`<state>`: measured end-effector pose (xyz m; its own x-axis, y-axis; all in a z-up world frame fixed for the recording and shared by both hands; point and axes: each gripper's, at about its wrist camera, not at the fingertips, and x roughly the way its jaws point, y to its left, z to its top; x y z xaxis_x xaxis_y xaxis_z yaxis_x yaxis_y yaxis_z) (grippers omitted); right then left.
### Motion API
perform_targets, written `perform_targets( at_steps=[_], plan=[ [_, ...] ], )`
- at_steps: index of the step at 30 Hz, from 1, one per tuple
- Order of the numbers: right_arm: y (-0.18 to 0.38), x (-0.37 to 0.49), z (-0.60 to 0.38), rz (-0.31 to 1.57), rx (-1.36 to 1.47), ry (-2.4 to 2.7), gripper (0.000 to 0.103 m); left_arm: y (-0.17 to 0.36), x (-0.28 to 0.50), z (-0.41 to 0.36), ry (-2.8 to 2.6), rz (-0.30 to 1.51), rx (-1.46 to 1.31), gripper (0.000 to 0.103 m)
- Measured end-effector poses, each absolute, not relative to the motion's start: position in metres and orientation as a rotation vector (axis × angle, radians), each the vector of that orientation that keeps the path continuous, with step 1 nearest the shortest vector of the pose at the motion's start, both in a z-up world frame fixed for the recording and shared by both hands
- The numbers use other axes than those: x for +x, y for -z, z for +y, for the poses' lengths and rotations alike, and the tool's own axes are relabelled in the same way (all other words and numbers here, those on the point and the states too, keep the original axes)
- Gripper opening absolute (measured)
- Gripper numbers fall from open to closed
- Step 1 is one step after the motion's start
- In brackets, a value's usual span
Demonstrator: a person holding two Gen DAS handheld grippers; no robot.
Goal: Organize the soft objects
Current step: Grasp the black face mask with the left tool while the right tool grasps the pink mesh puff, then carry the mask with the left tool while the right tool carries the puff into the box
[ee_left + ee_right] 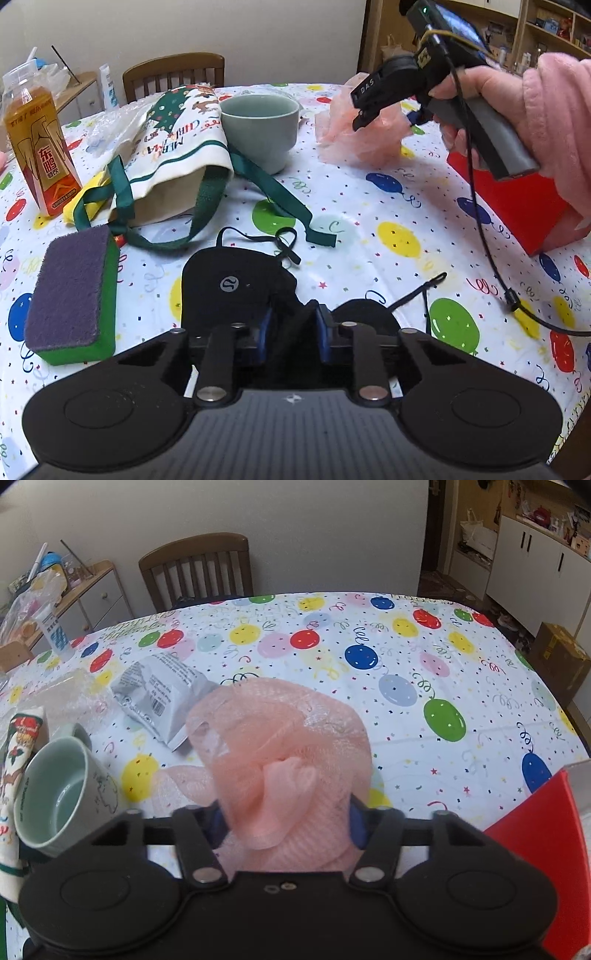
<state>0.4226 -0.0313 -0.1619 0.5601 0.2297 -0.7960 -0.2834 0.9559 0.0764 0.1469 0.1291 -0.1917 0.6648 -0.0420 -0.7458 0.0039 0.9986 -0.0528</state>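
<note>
Left gripper (291,325) pinches a fold of the black eye mask (236,291), blue pads close together on the bunched fabric. That mask lies flat on the balloon tablecloth (369,206), long axis running left to right across the view, one padded lobe to the left of the jaws and the other to their right, with the thin strap (280,243) looped beyond it. Further left sits the purple-and-green sponge (72,295), long axis pointing away from the camera. Over to the right gripper (288,819): its jaws squeeze the pink mesh puff (280,746), which billows up and forward from between the pads. Only the left wrist view shows the hand (480,110) in a pink sleeve; only the right shows the grey packet (162,698).
</note>
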Motion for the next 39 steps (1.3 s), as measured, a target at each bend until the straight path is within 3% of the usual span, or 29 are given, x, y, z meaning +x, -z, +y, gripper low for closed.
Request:
perform_targets(
  at_steps=[4, 9, 27, 39],
  plan=[
    [0.153, 0.416, -0.033, 0.917, -0.066, -0.325, 0.034, 0.193, 0.148, 0.132, 0.015, 0.852, -0.082, 0.018],
    [0.140, 0.403, -0.037, 0.895, -0.064, -0.357, 0.022, 0.190, 0.149, 0.135, 0.002, 0.860, -0.123, 0.016],
    [0.064, 0.337, -0.096, 0.815, 0.057, -0.481, 0.020, 0.154, 0.146, 0.140, -0.072, 0.786, -0.212, 0.013],
    [0.009, 0.305, -0.162, 0.760, 0.102, -0.523, 0.020, 0.082, 0.157, 0.132, -0.077, 0.636, -0.275, 0.013]
  ],
)
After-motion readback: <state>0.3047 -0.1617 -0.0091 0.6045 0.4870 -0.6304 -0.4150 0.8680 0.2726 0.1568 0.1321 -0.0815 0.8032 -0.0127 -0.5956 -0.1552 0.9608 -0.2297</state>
